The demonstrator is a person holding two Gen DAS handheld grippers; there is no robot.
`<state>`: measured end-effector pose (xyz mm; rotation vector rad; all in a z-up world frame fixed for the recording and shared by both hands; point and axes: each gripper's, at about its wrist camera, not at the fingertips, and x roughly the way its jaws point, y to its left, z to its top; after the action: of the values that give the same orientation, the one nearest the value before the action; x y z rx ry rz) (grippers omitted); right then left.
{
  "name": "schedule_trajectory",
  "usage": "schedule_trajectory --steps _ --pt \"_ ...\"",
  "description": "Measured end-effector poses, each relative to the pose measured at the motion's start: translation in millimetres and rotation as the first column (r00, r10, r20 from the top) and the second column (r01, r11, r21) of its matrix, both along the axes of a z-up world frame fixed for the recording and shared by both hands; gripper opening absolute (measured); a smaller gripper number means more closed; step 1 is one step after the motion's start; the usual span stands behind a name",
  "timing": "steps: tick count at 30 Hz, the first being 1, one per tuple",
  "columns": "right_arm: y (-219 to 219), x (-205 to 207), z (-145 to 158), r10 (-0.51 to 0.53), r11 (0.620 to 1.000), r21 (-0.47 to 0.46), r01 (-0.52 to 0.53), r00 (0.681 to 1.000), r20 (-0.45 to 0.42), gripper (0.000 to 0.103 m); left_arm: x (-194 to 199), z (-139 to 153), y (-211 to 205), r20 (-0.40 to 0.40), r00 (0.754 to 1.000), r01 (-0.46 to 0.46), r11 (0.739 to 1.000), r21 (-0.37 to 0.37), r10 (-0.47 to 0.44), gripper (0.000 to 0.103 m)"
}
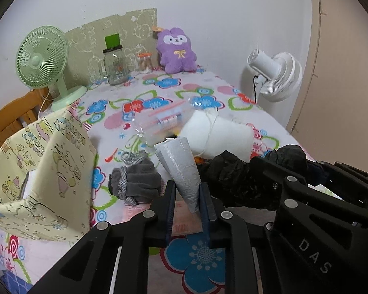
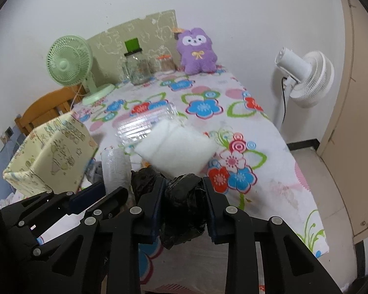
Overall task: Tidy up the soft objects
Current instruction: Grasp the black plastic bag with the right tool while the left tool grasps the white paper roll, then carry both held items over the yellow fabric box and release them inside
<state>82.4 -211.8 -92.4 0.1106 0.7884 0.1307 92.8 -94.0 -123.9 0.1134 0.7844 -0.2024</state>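
Note:
My left gripper [image 1: 187, 191] is shut on a grey cone-shaped wrapped roll [image 1: 179, 166], held above the flowered table; the roll also shows in the right wrist view [image 2: 116, 166]. My right gripper [image 2: 184, 191] is shut on a crumpled black plastic bag [image 2: 184, 196], also seen in the left wrist view [image 1: 235, 178]. A grey folded cloth with a cord [image 1: 135, 178] lies left of the roll. A white soft pad [image 1: 220, 134] [image 2: 176, 147] lies beyond. A yellow fabric box [image 1: 39, 176] [image 2: 51, 156] stands at the left.
A clear plastic bag [image 1: 164, 120] lies mid-table. A green fan [image 1: 44, 58], a glass jar [image 1: 115, 66], a small container [image 1: 144, 62] and a purple plush [image 1: 176, 51] stand at the back. A white fan [image 1: 274, 73] stands beside the table's right edge.

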Motion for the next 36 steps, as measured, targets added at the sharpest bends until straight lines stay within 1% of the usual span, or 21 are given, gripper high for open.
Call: schedule_trajectory --steps 6,17,30,36 --pt "5.6 -3.6 19.3 0.01 1.0 -0.002 -0.01 0.999 0.043 0.033 -3.1 15.6 5.5 0.012 1.0 -0.006 1.0 -0.024 0.006 0.017" --pt "14.5 -10.9 54.1 0.024 0.999 -0.024 -0.021 0.993 0.12 0.033 -11.1 45.7 12.9 0.063 0.998 -0.018 0.999 -0.044 0.021 0.017" --pt "29.0 -15.1 87.9 0.032 0.999 -0.049 -0.023 0.983 0.18 0.033 -15.6 75.1 24.9 0.113 0.993 -0.019 0.999 -0.037 0.023 0.017" --pt "39.5 -13.6 96.7 0.047 0.998 -0.057 -0.037 0.98 0.192 0.033 -15.2 85.2 34.4 0.132 0.99 -0.038 0.999 -0.026 0.041 0.017"
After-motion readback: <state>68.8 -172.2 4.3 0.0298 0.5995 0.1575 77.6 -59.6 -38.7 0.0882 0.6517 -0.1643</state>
